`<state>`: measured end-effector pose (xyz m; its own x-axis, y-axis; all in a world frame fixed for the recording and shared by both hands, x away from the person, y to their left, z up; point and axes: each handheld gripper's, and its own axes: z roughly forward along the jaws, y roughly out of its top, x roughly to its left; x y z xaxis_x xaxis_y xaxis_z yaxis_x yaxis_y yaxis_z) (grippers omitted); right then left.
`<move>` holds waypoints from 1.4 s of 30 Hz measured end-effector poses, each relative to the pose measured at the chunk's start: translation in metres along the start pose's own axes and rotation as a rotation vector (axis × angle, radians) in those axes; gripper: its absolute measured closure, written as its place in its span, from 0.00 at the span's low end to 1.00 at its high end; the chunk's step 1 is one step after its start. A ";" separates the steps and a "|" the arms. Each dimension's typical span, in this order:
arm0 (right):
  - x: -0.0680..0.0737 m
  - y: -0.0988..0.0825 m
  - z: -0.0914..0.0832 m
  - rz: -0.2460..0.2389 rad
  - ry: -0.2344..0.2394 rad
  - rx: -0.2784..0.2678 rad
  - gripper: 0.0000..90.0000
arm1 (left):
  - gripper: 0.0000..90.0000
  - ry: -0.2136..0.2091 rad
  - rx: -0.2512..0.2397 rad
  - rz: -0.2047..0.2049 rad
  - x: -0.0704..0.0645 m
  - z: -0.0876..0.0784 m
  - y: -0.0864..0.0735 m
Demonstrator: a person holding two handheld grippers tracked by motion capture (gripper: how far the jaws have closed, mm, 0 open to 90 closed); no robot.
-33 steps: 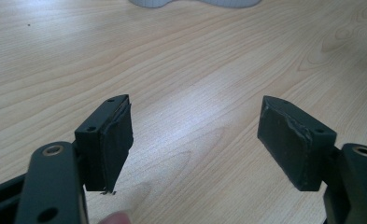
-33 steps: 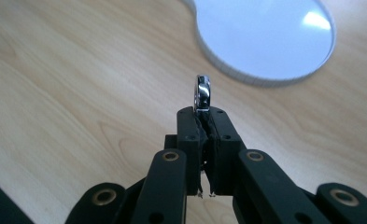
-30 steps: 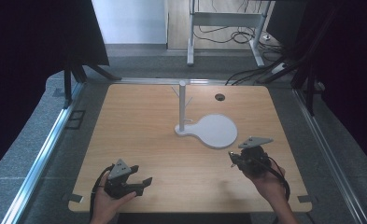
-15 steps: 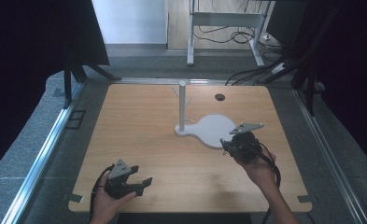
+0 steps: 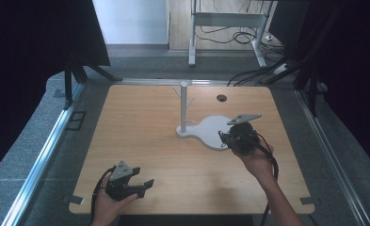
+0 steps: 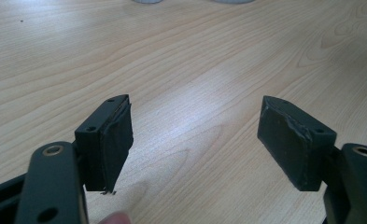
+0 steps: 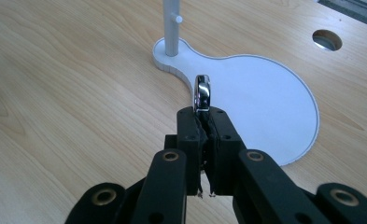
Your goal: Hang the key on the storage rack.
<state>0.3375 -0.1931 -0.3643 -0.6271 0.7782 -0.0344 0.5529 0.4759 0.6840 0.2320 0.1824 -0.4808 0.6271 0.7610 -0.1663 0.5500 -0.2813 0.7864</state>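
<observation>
Glossy chrome metal ring point(image 7: 202, 92), matt white stand point(image 7: 265, 93), pale wood-grain table point(image 7: 55, 93)

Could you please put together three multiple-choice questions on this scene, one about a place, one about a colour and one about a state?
1. Where is the right tongs?
A. above the round part of the flat white stand base
B. beside the table's round hole
C. at the table's near left corner

2. What colour is the upright post with small pegs?
A. red
B. black
C. pale grey-white

3. How do the left tongs stand?
A. shut on a ring
B. open, with bare light wooden table between the jaws
C. shut on the post

Answers:
1 A, the right gripper view shows the base beneath its tips.
2 C, it matches its base.
3 B, the pads stand far apart; the small shiny metal ring sits in the right tongs.
</observation>
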 end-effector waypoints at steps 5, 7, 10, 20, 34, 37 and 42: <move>0.000 0.004 0.003 0.005 0.005 -0.006 0.94 | 0.30 -0.001 0.007 0.003 -0.001 0.002 0.000; 0.000 0.005 0.005 0.004 0.008 -0.008 0.94 | 0.30 -0.003 0.008 0.005 -0.001 0.002 0.000; 0.000 0.008 0.007 0.004 0.006 -0.008 0.94 | 0.30 -0.002 0.010 0.005 -0.001 0.002 -0.001; -0.002 0.016 0.012 0.007 -0.005 -0.011 0.94 | 0.30 -0.003 0.012 0.006 -0.001 0.002 -0.001; -0.009 0.039 0.028 -0.002 -0.019 -0.011 0.94 | 0.30 -0.007 0.019 0.008 0.000 0.002 -0.001; -0.010 0.041 0.032 0.005 -0.012 -0.013 0.94 | 0.30 -0.007 0.018 0.006 0.001 0.002 -0.001; -0.012 0.048 0.039 0.007 -0.011 -0.013 0.94 | 0.30 -0.007 0.020 0.003 0.001 0.002 -0.001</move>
<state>0.3929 -0.1632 -0.3598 -0.6176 0.7856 -0.0374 0.5498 0.4652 0.6938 0.2330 0.1819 -0.4830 0.6328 0.7558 -0.1684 0.5589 -0.2953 0.7749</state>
